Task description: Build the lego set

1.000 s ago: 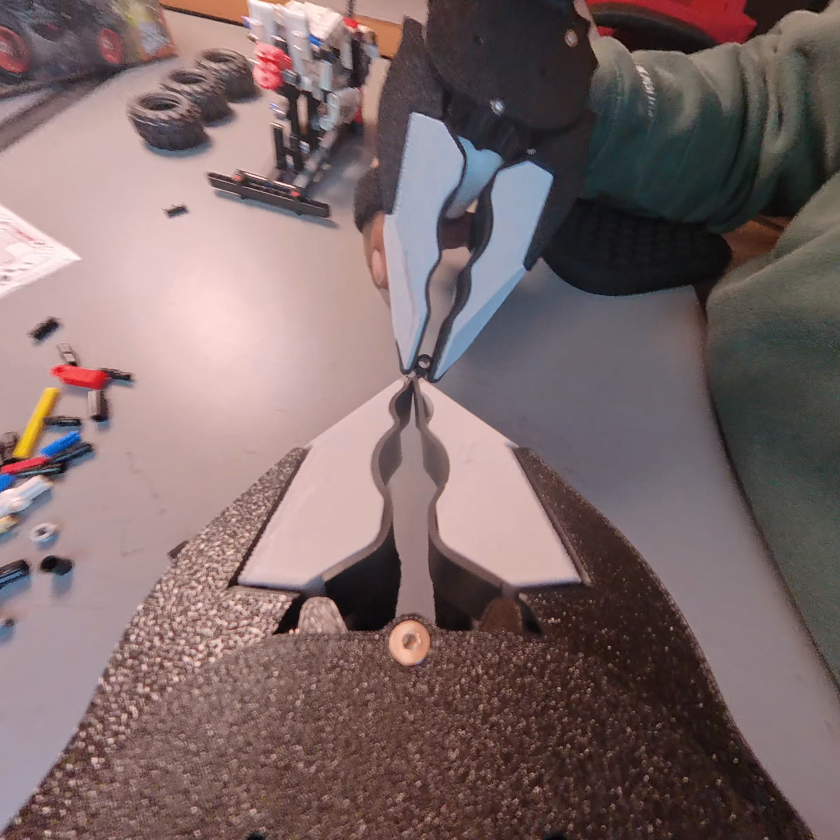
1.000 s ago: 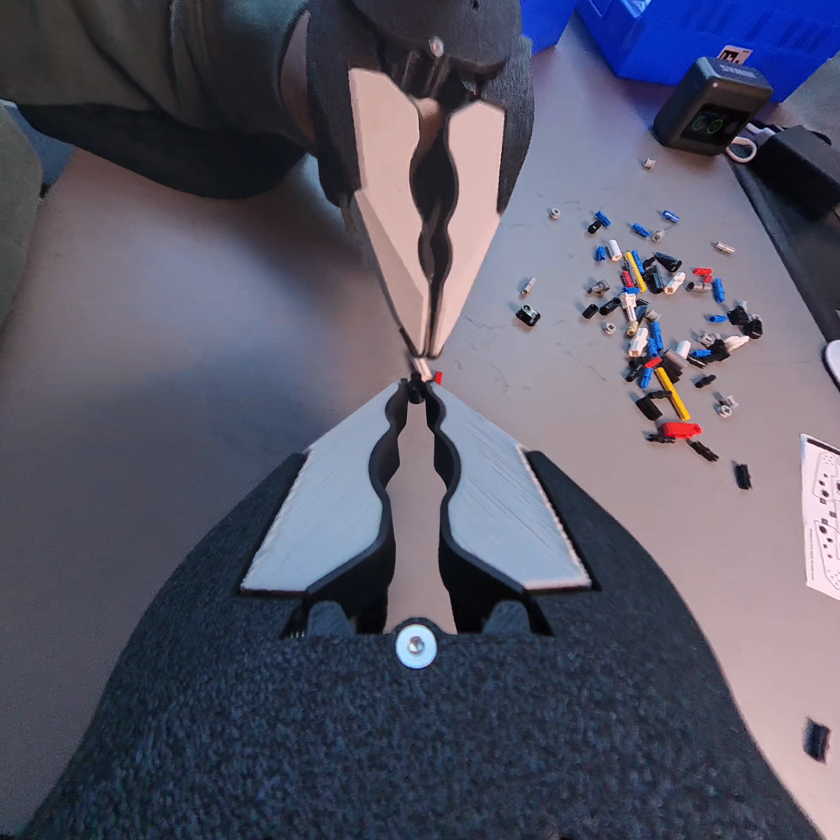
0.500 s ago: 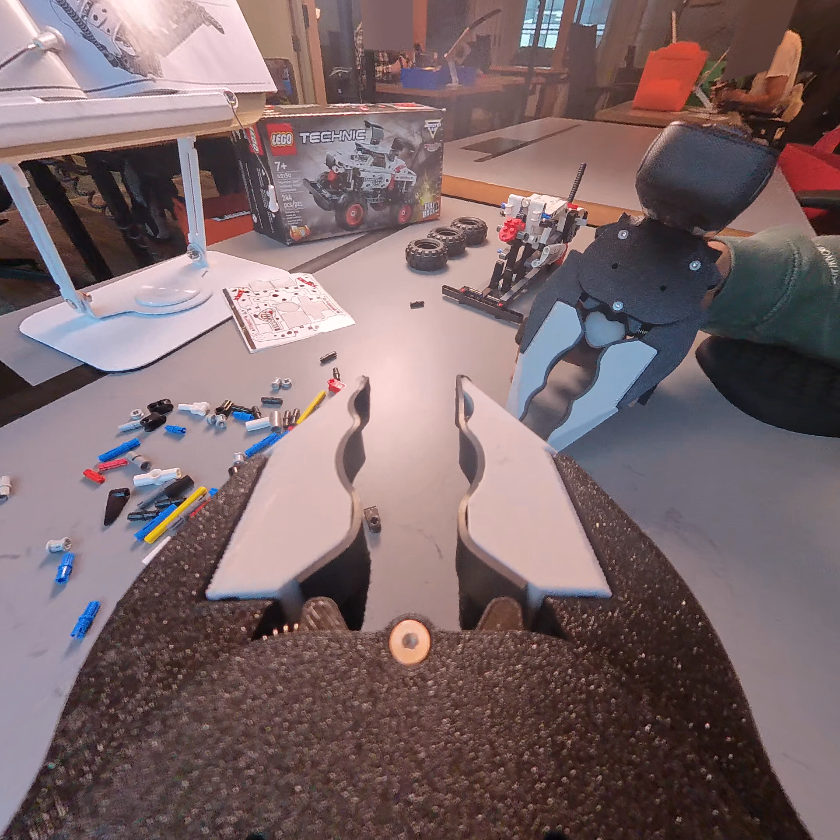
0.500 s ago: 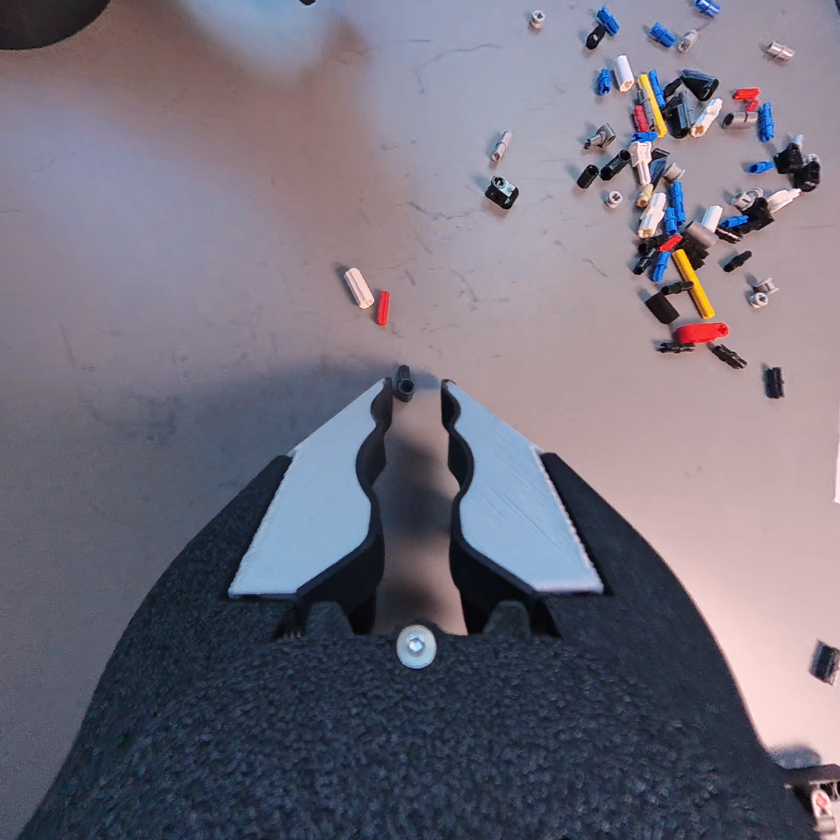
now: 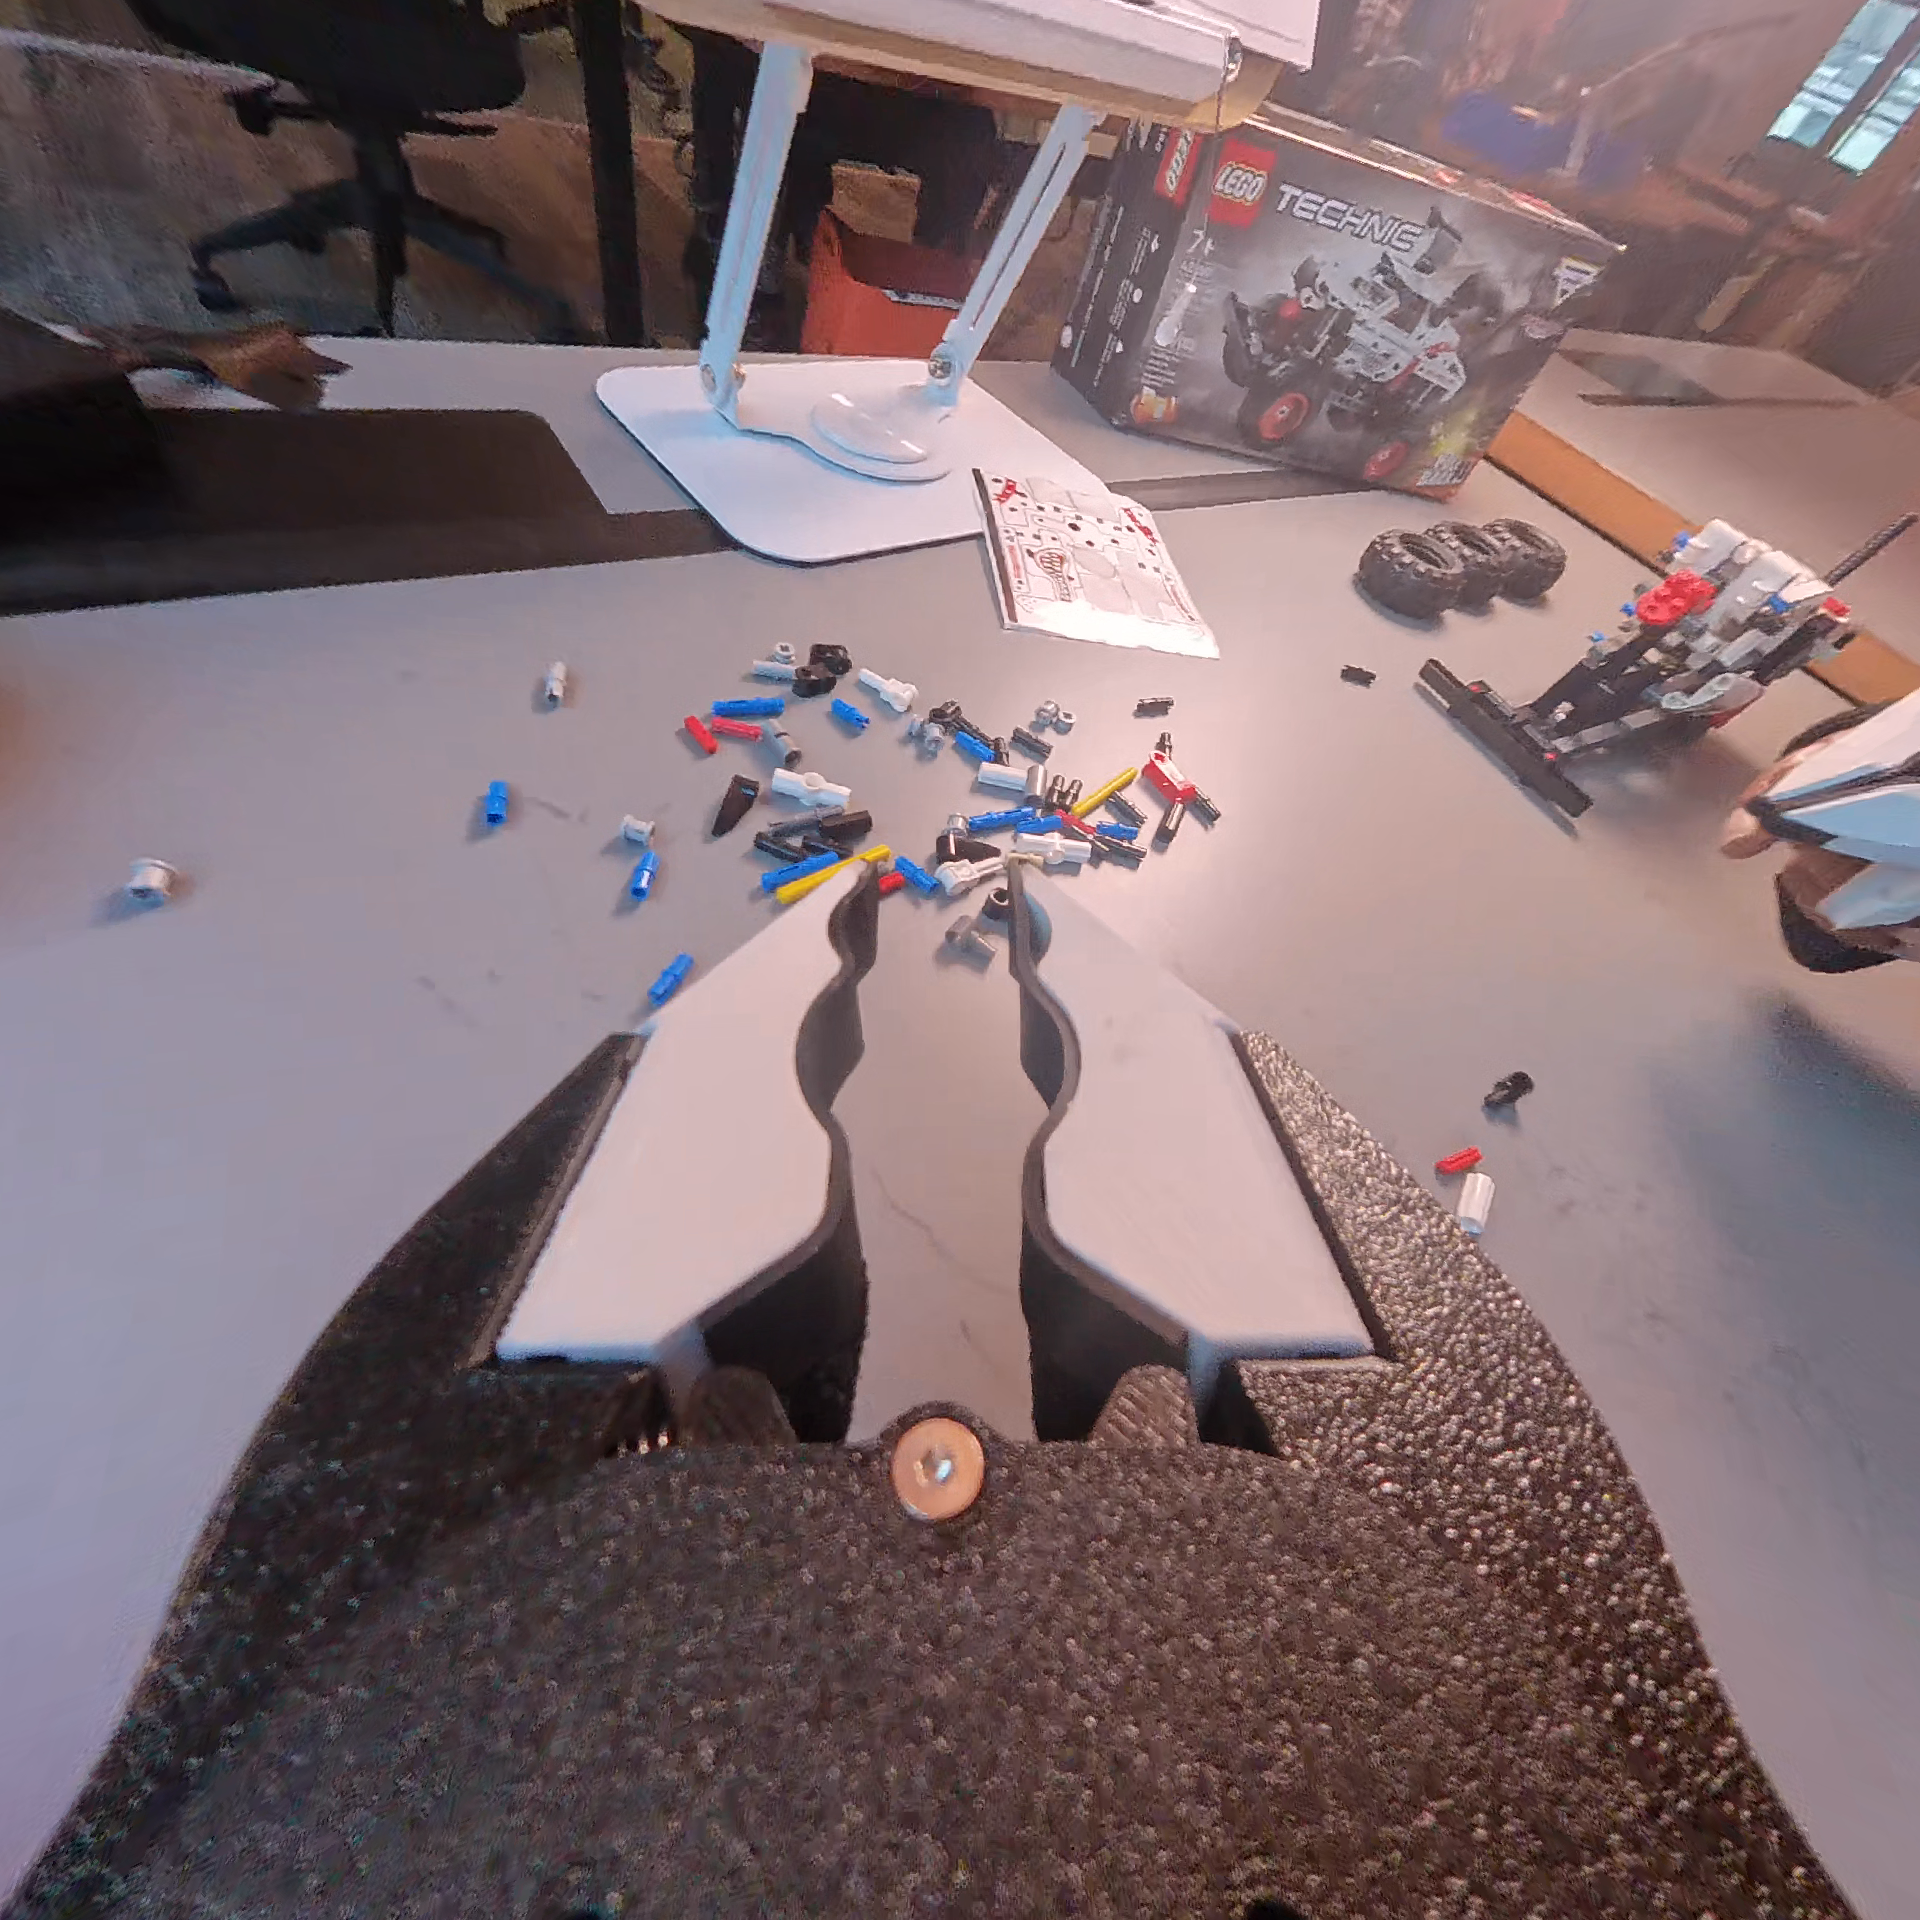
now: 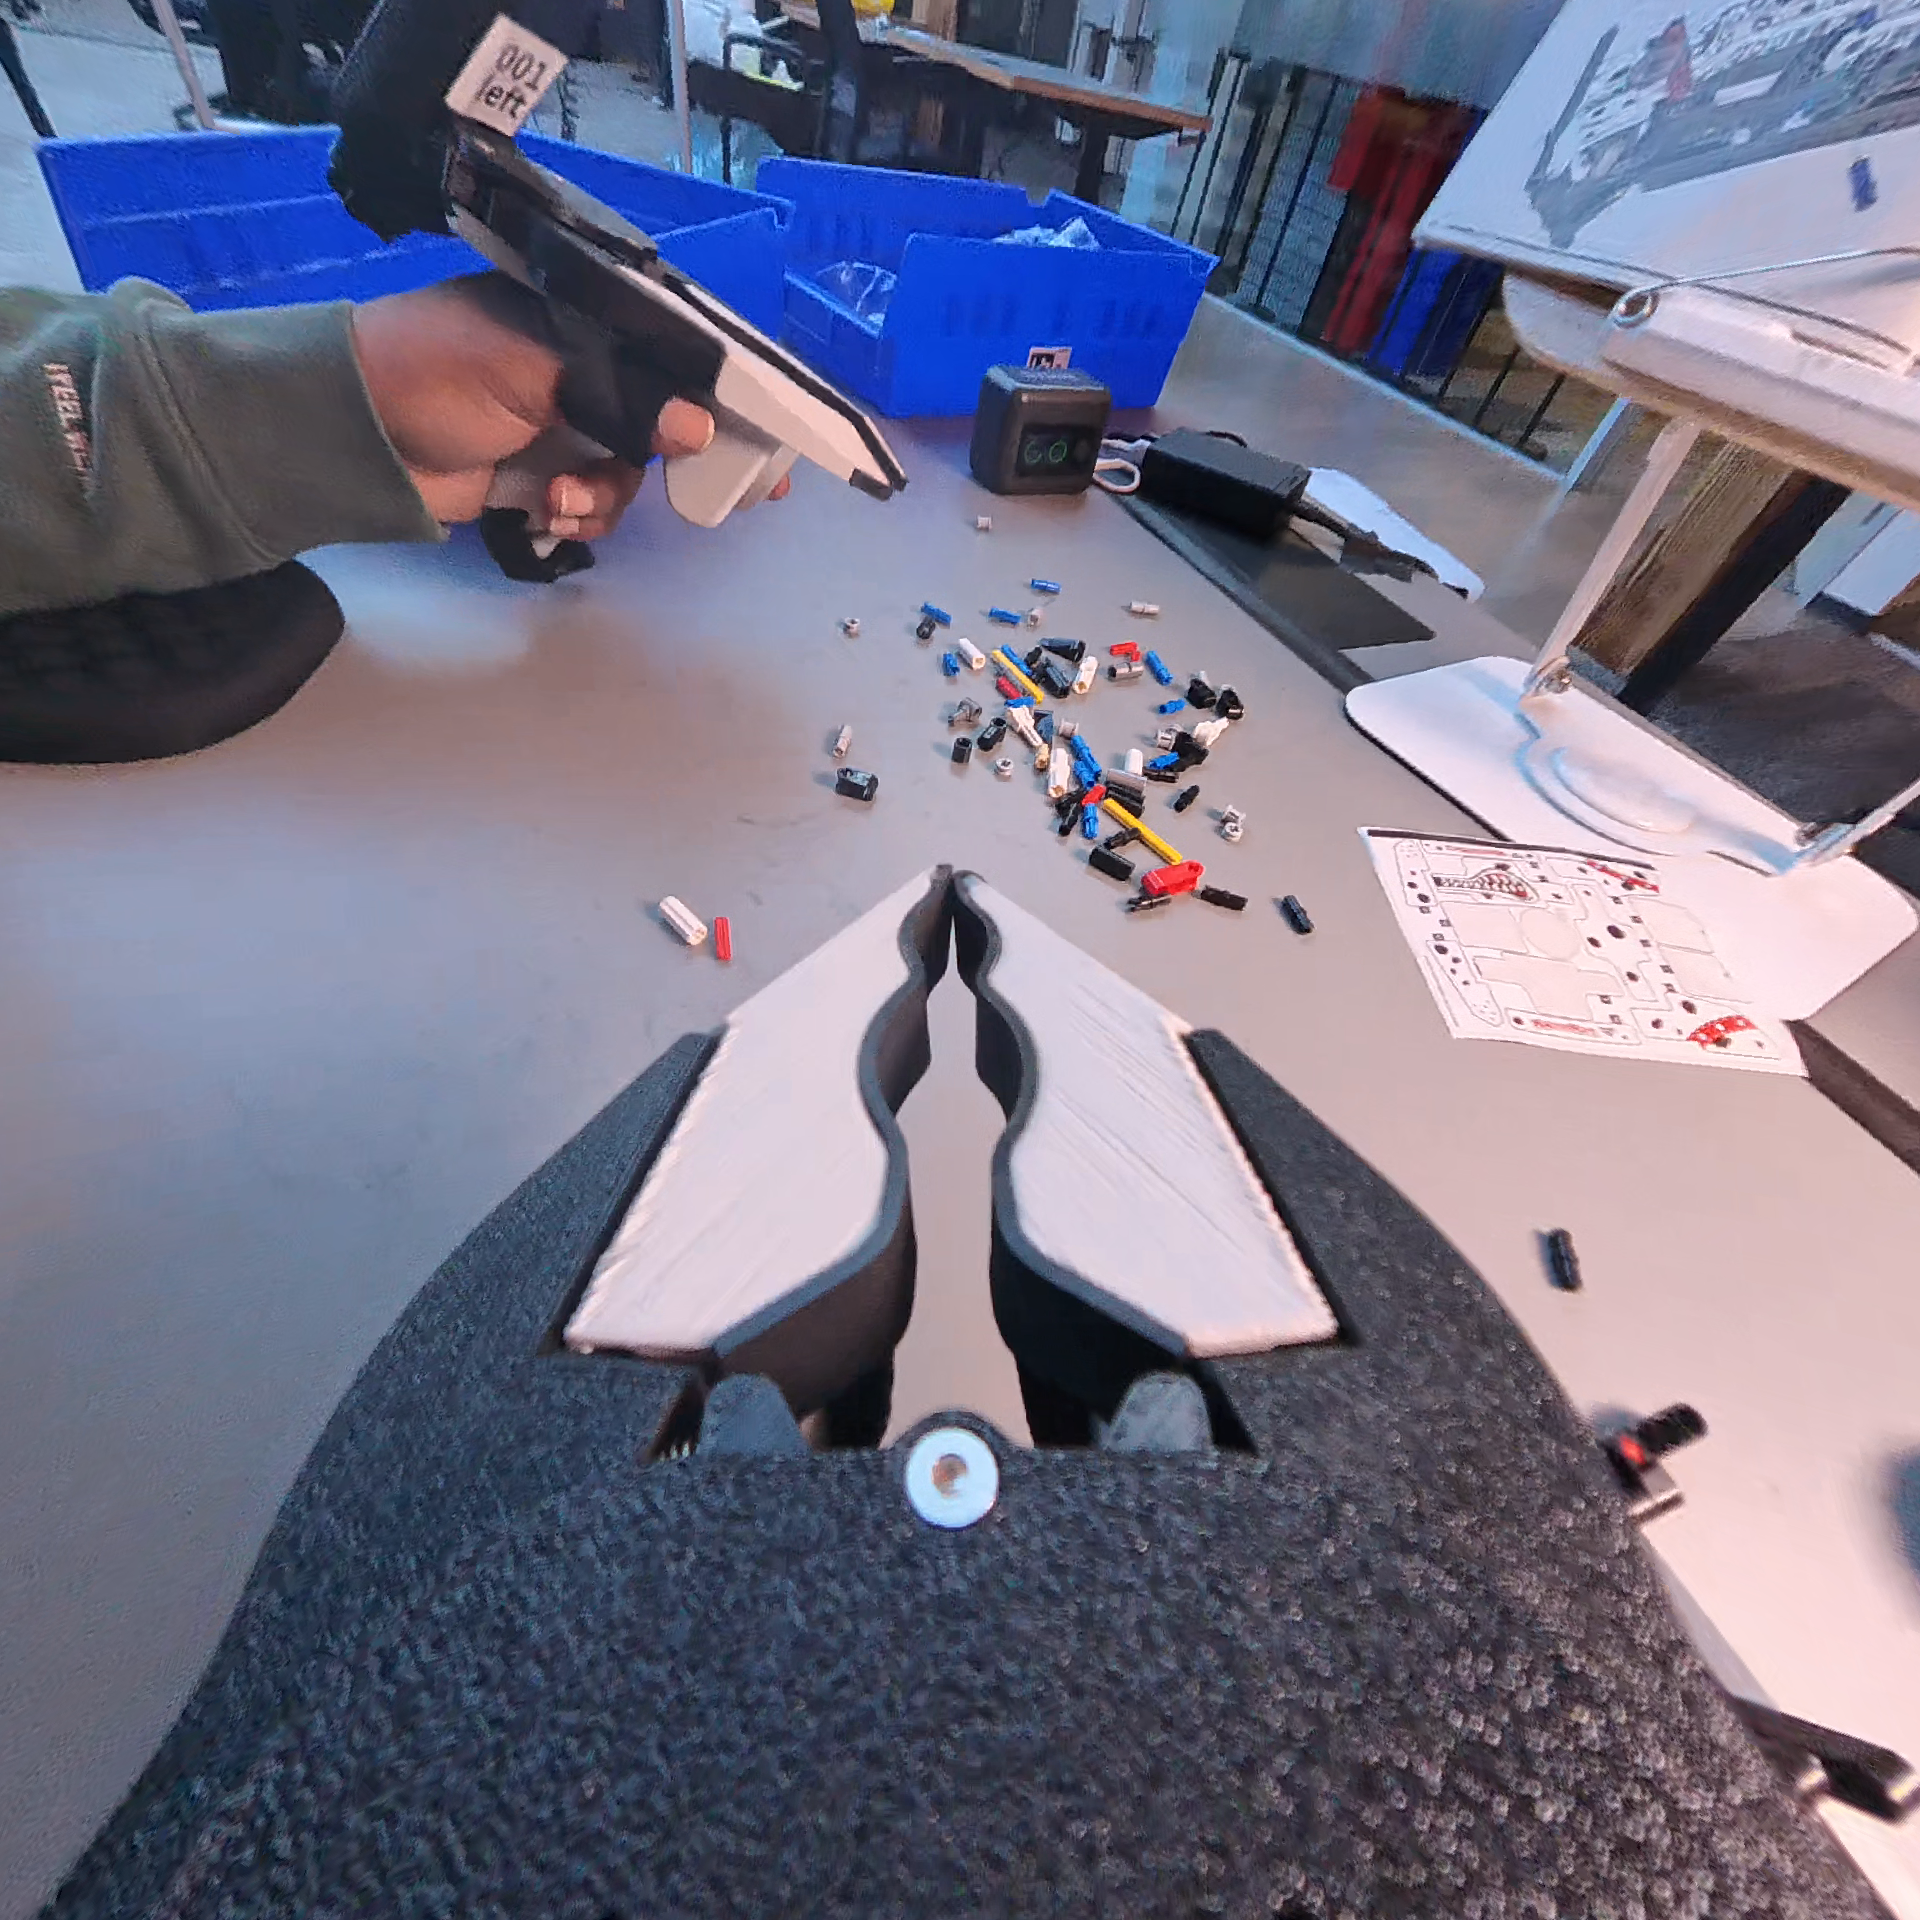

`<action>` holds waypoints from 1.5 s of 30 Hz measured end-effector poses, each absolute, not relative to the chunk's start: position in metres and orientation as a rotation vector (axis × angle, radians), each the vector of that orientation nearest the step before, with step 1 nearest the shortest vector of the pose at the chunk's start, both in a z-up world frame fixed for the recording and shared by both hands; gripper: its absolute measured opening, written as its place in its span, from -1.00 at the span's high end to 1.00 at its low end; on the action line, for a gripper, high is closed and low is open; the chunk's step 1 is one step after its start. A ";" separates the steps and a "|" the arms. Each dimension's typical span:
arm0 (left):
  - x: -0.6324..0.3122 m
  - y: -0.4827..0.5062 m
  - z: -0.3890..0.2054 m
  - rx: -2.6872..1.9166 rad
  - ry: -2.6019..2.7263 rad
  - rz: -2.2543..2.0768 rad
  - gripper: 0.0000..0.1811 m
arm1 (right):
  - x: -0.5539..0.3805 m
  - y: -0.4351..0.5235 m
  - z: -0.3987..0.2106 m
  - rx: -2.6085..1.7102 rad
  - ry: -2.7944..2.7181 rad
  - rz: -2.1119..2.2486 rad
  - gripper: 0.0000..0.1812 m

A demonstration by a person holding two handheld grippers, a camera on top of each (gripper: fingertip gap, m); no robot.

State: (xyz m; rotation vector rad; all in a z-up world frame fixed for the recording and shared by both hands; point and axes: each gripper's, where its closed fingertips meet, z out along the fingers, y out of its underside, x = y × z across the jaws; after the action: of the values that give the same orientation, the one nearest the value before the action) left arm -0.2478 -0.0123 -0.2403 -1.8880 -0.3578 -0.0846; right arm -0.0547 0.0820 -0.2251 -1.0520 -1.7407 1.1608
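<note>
The left gripper is shown with its fingers apart and nothing between them, its tips held just short of the scatter of loose pieces lying directly ahead on the grey table. The right gripper is shown with its fingertips drawn together; whether a small part is pinched at the tips cannot be told.

The partly built model is seen far to the right of the left gripper, with three black tyres beyond it. A small black pin, a short red pin and a white sleeve lie apart from the pile, beside the left gripper's right finger.

Risks, as judged: the pieces are small and crowded, so two may be caught at once, or neighbours may be flicked across the table by a closing finger. A round pin may be rolled away if it is pressed off-centre. The three strays could be swept off by a passing sleeve.

Containers: two blue bins are seen beyond the left gripper in the right wrist view; clear bags appear to lie in the nearer-right one, and the contents of the other are hidden. The product box stands closed far ahead of the left gripper.
</note>
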 end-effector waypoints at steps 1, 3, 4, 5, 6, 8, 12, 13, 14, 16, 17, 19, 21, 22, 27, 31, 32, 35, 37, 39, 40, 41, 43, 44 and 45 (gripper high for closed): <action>-0.245 -0.011 -0.243 -1.893 -0.355 -0.118 0.73 | -0.055 0.083 -0.227 -1.054 -1.732 1.169 1.00; -0.237 -0.006 -0.250 -1.924 -0.309 -0.141 0.73 | -0.058 0.086 -0.229 -1.082 -1.712 1.191 0.91; -0.230 -0.003 -0.254 -1.949 -0.265 -0.142 0.73 | -0.059 0.086 -0.231 -1.088 -1.715 1.200 0.83; -0.223 -0.001 -0.258 -1.978 -0.216 -0.137 0.73 | -0.059 0.087 -0.234 -1.094 -1.728 1.195 0.79; -0.216 0.002 -0.263 -2.012 -0.163 -0.135 0.73 | -0.059 0.089 -0.237 -1.097 -1.738 1.176 0.77; -0.196 0.005 -0.274 -2.080 -0.043 -0.168 0.74 | -0.059 0.092 -0.242 -1.085 -1.751 1.132 0.77; -0.170 0.007 -0.294 -2.187 0.131 -0.176 0.73 | -0.059 0.093 -0.246 -1.066 -1.775 1.083 0.77; -0.167 0.008 -0.298 -2.210 0.166 -0.167 0.73 | -0.059 0.093 -0.248 -1.061 -1.785 1.073 0.77; -0.163 0.008 -0.301 -2.224 0.194 -0.158 0.74 | -0.059 0.092 -0.249 -1.055 -1.792 1.065 0.77; -0.159 0.009 -0.304 -2.244 0.230 -0.147 0.75 | -0.059 0.091 -0.252 -1.048 -1.804 1.055 0.78; -0.158 0.010 -0.306 -2.257 0.243 -0.139 0.77 | -0.059 0.091 -0.253 -1.048 -1.810 1.053 0.78; -0.158 0.011 -0.313 -2.297 0.257 -0.112 0.83 | -0.059 0.091 -0.255 -1.048 -1.814 1.051 0.78; -0.157 0.013 -0.316 -2.317 0.280 -0.085 0.92 | -0.060 0.091 -0.256 -1.050 -1.819 1.046 0.79; -0.155 0.014 -0.316 -2.313 0.301 -0.085 0.92 | -0.060 0.091 -0.257 -1.050 -1.821 1.043 0.79; -0.106 0.020 -0.293 -2.181 0.411 -0.270 0.92 | -0.059 0.092 -0.255 -1.038 -1.814 1.019 0.80; -0.057 0.019 -0.289 -2.140 0.579 -0.369 0.92 | -0.059 0.093 -0.257 -1.037 -1.820 1.001 0.80; -0.047 0.017 -0.292 -2.141 0.620 -0.380 0.93 | -0.059 0.093 -0.257 -1.034 -1.823 0.993 0.80; -0.037 0.016 -0.305 -2.186 0.691 -0.347 0.92 | -0.059 0.092 -0.259 -1.025 -1.835 0.973 0.80; -0.036 0.016 -0.310 -2.205 0.705 -0.335 0.92 | -0.059 0.092 -0.260 -1.023 -1.839 0.967 0.80; -0.036 0.015 -0.312 -2.214 0.715 -0.333 0.92 | -0.059 0.092 -0.261 -1.026 -1.844 0.965 0.80; -0.035 0.015 -0.312 -2.215 0.719 -0.332 0.91 | -0.059 0.092 -0.262 -1.028 -1.846 0.964 0.80; -0.035 0.014 -0.312 -2.212 0.721 -0.331 0.88 | -0.059 0.092 -0.262 -1.029 -1.847 0.964 0.80; -0.036 0.016 -0.307 -2.188 0.701 -0.336 0.82 | -0.059 0.092 -0.262 -1.029 -1.845 0.964 0.80; -0.038 0.017 -0.303 -2.167 0.673 -0.341 0.79 | -0.059 0.092 -0.262 -1.030 -1.844 0.964 0.80; -0.043 0.020 -0.296 -2.141 0.630 -0.340 0.75 | -0.059 0.093 -0.261 -1.030 -1.842 0.964 0.80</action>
State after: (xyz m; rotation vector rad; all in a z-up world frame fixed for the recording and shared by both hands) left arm -0.0428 0.0200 -0.2963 -2.1409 0.6297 -0.3400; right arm -0.0589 0.0927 -0.2615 -1.0301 -1.8418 0.9640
